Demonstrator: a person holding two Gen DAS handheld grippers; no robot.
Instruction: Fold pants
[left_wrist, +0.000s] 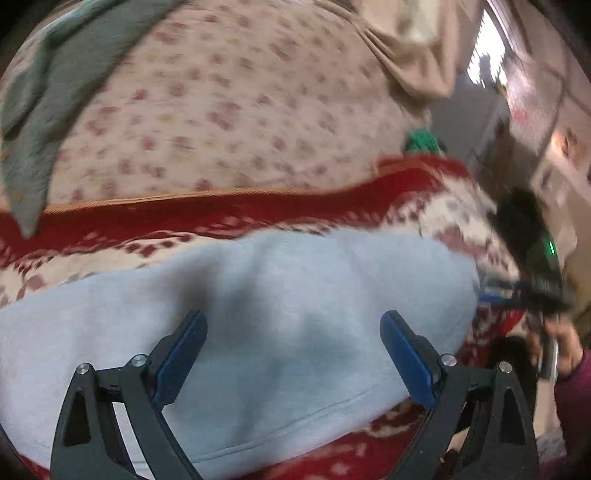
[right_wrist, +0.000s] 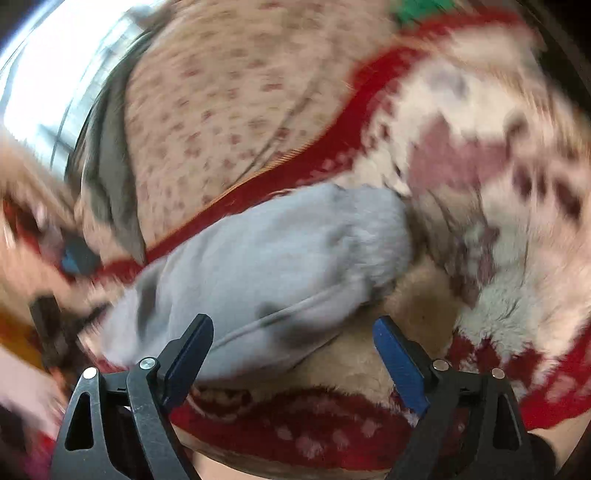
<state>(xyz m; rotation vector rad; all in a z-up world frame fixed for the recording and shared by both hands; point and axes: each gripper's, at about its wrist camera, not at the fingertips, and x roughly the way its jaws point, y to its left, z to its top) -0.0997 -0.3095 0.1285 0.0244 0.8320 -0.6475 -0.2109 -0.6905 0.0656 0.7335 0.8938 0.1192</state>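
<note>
In the left wrist view, the left tool has its two blue-padded jaws spread wide apart with nothing clamped between them. Beyond and beneath them lie the pants, a light grey bundle of soft cloth folded into a broad pad, with a stitched hem running along its near edge. The pants rest on a red and cream patterned blanket with an orange edging. Past that edging spreads a cream bedsheet dotted with small red flowers. A grey-green cloth drapes over the sheet at the upper left. At the right edge a hand in a dark red sleeve holds the right tool, a dark blurred shape with a small green light. A small green object sits past the blanket's far corner; what it is cannot be told through the blur.

In the right wrist view, the right tool also stands with its jaws wide apart and empty. The pants lie just ahead of them, a grey bundle angled from lower left to upper right, its hem close to the left jaw's tip. They rest on the patterned blanket, whose fleecy cream underside shows beneath the right jaw. The flowered bedsheet fills the upper middle, with the grey-green cloth along its left side. The left edge of the view is heavily blurred.
</note>
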